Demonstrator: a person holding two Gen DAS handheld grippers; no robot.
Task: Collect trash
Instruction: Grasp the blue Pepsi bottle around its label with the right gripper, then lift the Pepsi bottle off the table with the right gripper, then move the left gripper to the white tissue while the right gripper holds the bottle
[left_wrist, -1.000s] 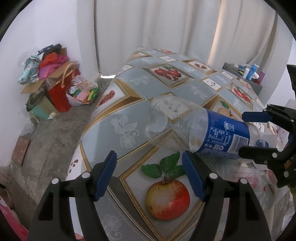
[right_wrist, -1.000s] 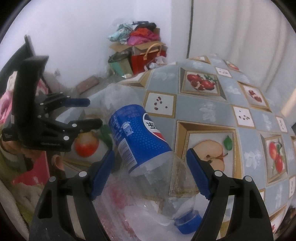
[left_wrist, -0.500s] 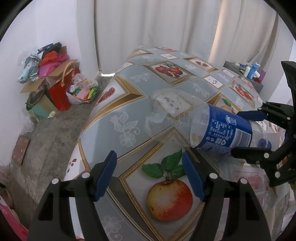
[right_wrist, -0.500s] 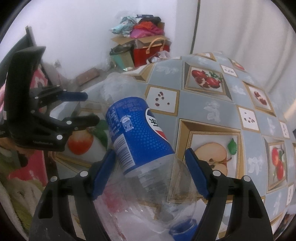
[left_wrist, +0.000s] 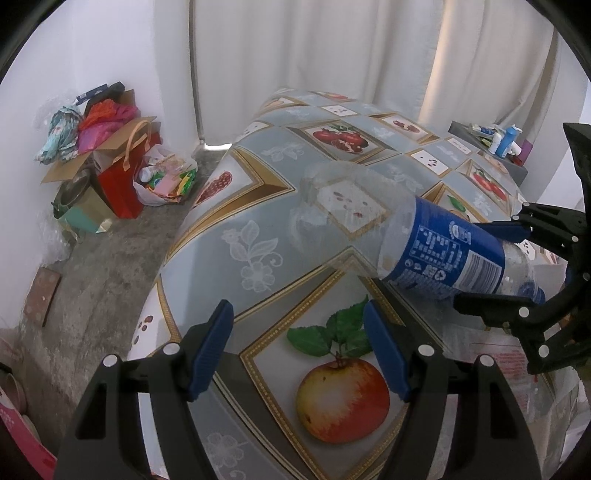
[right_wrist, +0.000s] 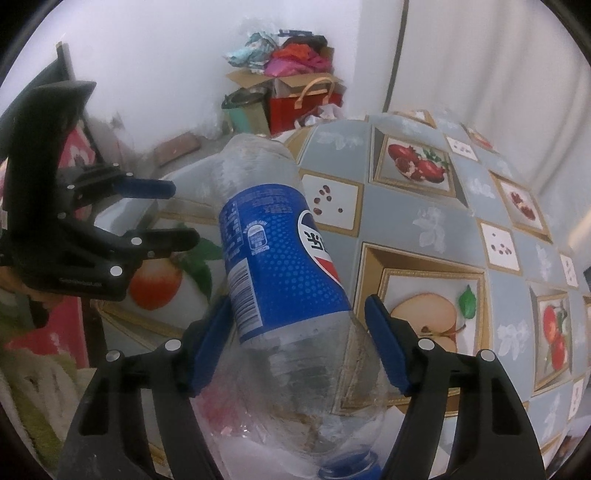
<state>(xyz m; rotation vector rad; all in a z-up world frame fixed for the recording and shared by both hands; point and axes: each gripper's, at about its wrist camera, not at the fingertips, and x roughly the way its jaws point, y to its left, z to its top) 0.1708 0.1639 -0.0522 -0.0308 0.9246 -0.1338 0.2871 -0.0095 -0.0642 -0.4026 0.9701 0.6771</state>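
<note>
A clear plastic bottle (right_wrist: 280, 266) with a blue label, empty, tilts base-up over the fruit-print tablecloth (left_wrist: 258, 236); its blue cap points down toward a crumpled clear plastic bag (right_wrist: 229, 417). My right gripper (right_wrist: 297, 314) holds the bottle near its shoulder, both blue pads against its sides, and the jaws are closing on it. In the left wrist view the bottle (left_wrist: 443, 254) sticks out leftward from the right gripper (left_wrist: 480, 266) at the right edge. My left gripper (left_wrist: 297, 314) hangs open and empty above the printed apple; it also shows as the left gripper (right_wrist: 181, 212) left of the bottle.
On the concrete floor beyond the table's left edge stand a red gift bag and cardboard boxes (left_wrist: 122, 177) stuffed with clothes and wrappers. A small shelf with bottles (left_wrist: 495, 140) sits at the far right by the white curtain. The plastic bag (left_wrist: 498, 354) covers the table's near right corner.
The right gripper's jaws have narrowed onto the bottle, and the bottle has tipped more base-up and slid slightly toward the right gripper. The left gripper has stayed put.
</note>
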